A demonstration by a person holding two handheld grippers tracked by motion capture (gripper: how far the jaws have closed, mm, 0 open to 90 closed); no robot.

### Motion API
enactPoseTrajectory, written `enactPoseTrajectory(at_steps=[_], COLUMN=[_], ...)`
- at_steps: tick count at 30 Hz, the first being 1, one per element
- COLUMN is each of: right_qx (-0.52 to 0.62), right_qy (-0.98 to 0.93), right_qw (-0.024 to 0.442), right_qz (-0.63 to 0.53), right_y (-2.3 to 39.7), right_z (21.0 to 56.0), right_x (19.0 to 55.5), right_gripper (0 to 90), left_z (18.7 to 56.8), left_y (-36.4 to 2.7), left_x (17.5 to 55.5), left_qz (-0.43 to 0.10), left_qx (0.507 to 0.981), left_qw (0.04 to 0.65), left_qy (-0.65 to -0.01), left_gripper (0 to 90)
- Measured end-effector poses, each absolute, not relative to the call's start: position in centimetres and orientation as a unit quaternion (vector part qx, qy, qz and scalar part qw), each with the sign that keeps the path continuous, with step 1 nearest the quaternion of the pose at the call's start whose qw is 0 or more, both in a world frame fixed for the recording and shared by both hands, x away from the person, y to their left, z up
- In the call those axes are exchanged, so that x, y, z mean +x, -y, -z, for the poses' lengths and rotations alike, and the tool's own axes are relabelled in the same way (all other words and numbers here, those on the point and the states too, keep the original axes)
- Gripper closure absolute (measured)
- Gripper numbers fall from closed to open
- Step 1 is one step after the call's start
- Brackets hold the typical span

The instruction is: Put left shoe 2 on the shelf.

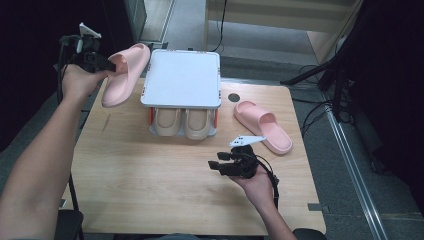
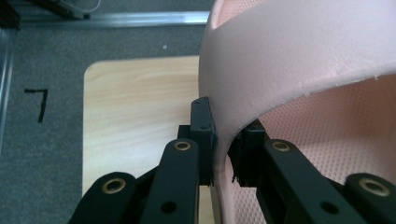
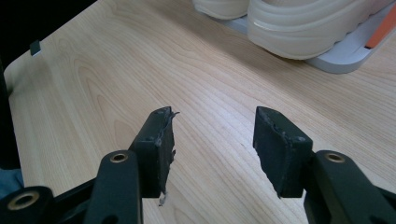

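Note:
My left gripper is shut on the strap of a pink slipper and holds it in the air over the table's far left corner, sole turned toward the rack. In the left gripper view the pads pinch the edge of the pink slipper's strap. A second pink slipper lies flat on the table to the right of the rack. Over the table's near middle, my right gripper stands open and holds nothing; in its own view the right gripper hovers above bare wood.
A small shoe rack with a white top shelf stands at the far middle of the wooden table. Two beige slippers sit side by side on its lower shelf; the beige slippers lie ahead of my right gripper. Grey floor surrounds the table.

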State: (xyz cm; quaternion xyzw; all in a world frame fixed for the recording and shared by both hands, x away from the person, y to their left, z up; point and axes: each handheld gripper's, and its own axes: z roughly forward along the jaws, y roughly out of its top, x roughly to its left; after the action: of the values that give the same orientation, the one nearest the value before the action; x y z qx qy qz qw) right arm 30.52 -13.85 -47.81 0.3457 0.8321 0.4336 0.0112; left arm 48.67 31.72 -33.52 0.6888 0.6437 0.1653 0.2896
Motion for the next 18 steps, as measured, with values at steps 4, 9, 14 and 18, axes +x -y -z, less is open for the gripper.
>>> enactPoseTrajectory(at_steps=[4,9,14,18], right_qx=[0.343,0.343,0.343,0.343], right_qy=[-0.832,-0.833,-0.832,-0.832], right_qw=[0.012,0.011,0.011,0.011], right_qz=[-0.436,-0.435,-0.437,-0.437], right_y=[13.9,14.1,14.2,14.3], right_z=[47.7,47.6,47.6,47.6], right_x=[30.5,30.5,30.5,30.5], right_gripper=[48.8,48.8,48.8,48.8], left_z=[32.2,31.3,30.6,30.6], left_y=[-30.0,-27.7,-25.3,-23.8], left_x=[49.5,50.6,51.4,52.0], left_qz=[-0.168,-0.164,-0.156,-0.147], left_qx=[0.696,0.705,0.709,0.708], left_qw=[0.286,0.284,0.301,0.315], left_qy=[-0.636,-0.629,-0.618,-0.615], left_gripper=[80.6,80.4,80.1,79.7])
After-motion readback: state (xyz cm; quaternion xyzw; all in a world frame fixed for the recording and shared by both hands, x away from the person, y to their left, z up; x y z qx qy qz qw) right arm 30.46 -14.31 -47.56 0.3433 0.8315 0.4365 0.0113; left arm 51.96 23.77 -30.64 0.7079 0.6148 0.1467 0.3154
